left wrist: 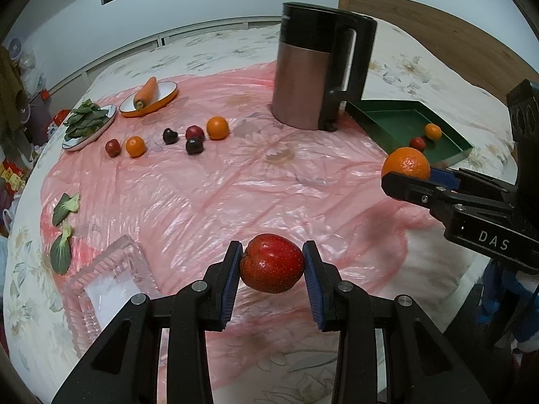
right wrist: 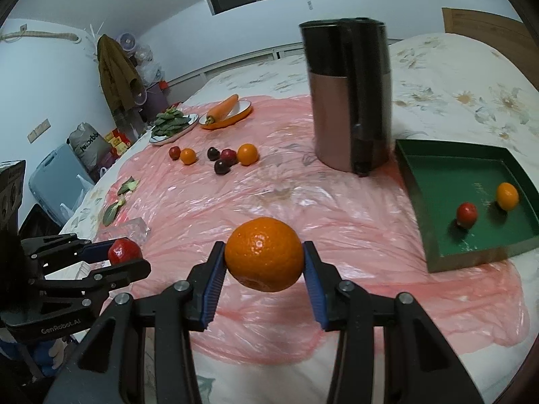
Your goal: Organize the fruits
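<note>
From my left wrist: my left tongs (left wrist: 272, 264) pinch a red fruit (left wrist: 271, 263) above the pink sheet (left wrist: 188, 181) on the bed; my right tongs (left wrist: 416, 176) at the right clamp an orange (left wrist: 407, 163) near the green tray (left wrist: 374, 119); I judge both are mid-carry, the tray next.

From my right wrist: the tray holds two fruits, one red (right wrist: 466, 214), one orange (right wrist: 507, 196); six loose fruits lie far left: two orange, four dark red; next move needs release over the tray floor.
</note>
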Action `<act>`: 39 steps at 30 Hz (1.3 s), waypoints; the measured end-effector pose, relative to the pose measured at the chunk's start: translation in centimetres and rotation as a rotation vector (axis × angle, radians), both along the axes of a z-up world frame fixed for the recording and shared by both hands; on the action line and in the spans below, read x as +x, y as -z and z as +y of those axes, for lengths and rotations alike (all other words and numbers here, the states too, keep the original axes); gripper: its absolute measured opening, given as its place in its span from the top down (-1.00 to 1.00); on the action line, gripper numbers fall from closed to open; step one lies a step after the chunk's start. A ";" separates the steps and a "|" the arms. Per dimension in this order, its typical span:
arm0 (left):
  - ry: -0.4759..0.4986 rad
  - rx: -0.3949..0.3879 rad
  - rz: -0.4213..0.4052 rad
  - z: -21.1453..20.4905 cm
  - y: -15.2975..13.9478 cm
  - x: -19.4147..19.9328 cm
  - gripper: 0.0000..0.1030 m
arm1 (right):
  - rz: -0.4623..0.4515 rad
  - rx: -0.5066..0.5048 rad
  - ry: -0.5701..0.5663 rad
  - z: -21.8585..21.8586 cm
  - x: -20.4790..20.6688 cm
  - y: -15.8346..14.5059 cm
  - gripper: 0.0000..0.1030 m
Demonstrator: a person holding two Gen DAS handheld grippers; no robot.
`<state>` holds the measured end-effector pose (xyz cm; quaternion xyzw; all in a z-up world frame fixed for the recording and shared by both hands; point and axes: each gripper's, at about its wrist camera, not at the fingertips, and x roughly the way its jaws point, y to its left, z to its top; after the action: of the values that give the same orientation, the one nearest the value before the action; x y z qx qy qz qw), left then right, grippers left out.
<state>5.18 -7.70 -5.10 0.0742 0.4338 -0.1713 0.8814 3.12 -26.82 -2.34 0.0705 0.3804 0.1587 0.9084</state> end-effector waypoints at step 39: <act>0.298 0.046 -0.022 -21.9 1.0 6.8 0.39 | -0.070 -0.001 0.405 -23.1 3.0 1.7 0.09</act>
<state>11.94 -29.63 -6.05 0.1598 0.4122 -0.2893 0.8490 6.11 -49.96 -4.08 0.1395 0.3266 -0.0252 0.9345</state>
